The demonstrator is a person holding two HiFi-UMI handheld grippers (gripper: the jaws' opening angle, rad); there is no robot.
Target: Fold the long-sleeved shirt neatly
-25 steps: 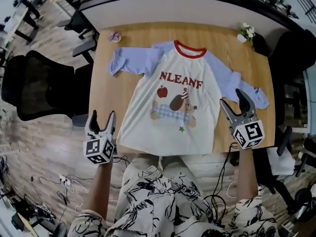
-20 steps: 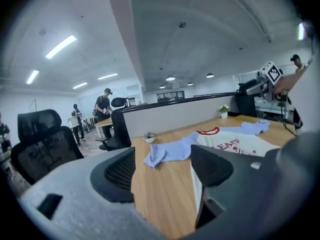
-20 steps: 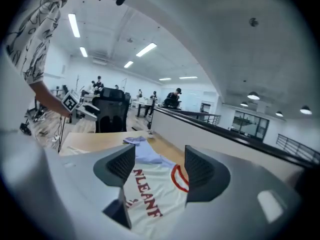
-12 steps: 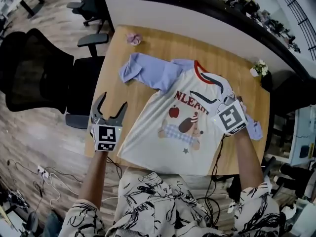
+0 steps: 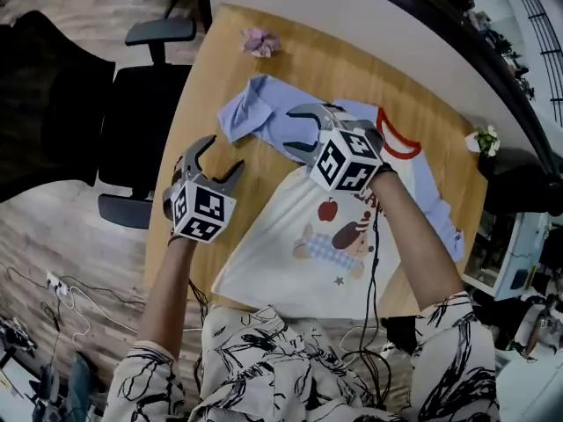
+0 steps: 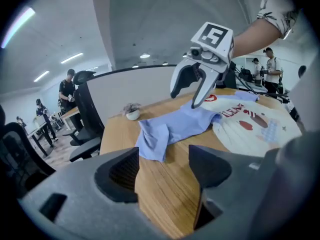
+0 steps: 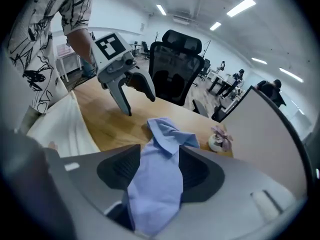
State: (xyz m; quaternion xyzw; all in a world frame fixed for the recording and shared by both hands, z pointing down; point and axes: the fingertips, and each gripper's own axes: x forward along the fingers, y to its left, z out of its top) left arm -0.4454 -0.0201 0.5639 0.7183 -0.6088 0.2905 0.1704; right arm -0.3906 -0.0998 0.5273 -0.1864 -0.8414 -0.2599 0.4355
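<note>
- Head view: cream knit shirt (image 5: 290, 244), red collar, blue sleeves, flat on wooden table (image 5: 229, 69); red chest lettering hidden under forearm (image 5: 409, 236), unreadable; small pink flower pot (image 5: 261, 41) at table's far edge
- Left gripper view: left gripper (image 6: 162, 169) wide apart over bare table, empty
- Right gripper view: right gripper (image 7: 159, 171) narrower, jaws just closing; crumpled sleeve (image 7: 165, 134) between, not pinched

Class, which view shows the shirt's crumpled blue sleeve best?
The left gripper view: the sleeve lies nearly whole on the table. The head view has the right gripper over part of it. The right gripper view shows only a stretch between its jaws, which have just been closing.
</note>
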